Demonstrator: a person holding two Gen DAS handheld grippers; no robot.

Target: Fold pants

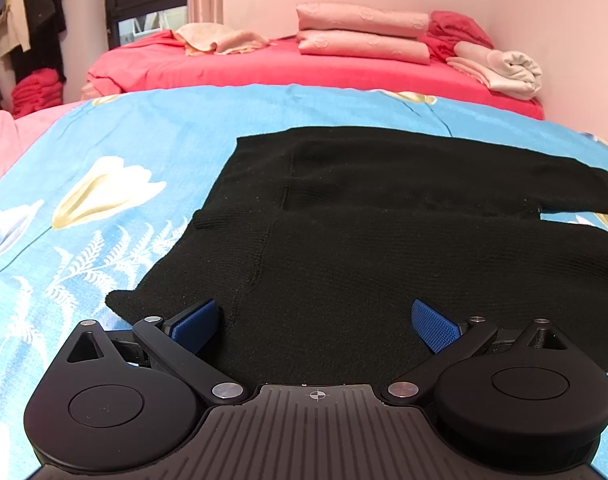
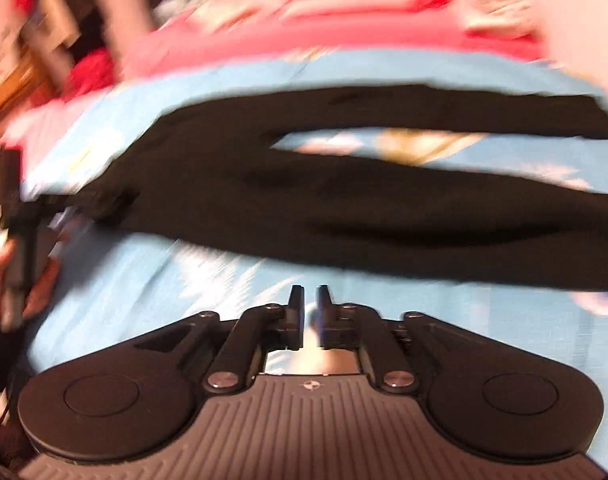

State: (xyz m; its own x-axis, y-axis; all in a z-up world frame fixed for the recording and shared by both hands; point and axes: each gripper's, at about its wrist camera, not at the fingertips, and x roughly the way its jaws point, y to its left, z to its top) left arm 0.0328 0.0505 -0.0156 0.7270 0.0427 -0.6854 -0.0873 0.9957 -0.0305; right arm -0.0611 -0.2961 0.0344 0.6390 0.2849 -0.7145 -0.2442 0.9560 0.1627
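Our left tool (image 1: 315,322) stands wide open over the waist end of the black pants (image 1: 363,240), its blue pads (image 1: 433,326) well apart and pressing on nothing. Our right tool (image 2: 311,300) has its jaws nearly together with only a thin gap, and nothing between them; it hangs above bare sheet just short of the near leg. That view is heavily smeared, so fine detail is lost.

The pants lie spread flat on the blue flowered bed sheet (image 1: 104,152), waist toward the left tool, the 2 legs running away to the right with a gap of sheet between them. We judge no fold is made yet.

Risks from here: with the right tool so nearly closed, it could slide over the knit instead of taking an edge. If either tool bites too deep it may pinch the sheet along with the cloth and drag both. Thick, limp knit may also sag or bunch once lifted, skewing the fold.

Around us: folded pink bedding (image 1: 363,34) on the red cover at the bed's far end, well apart from the pants, and hanging clothes (image 1: 24,12) by the window. Nothing lies on the pants themselves.
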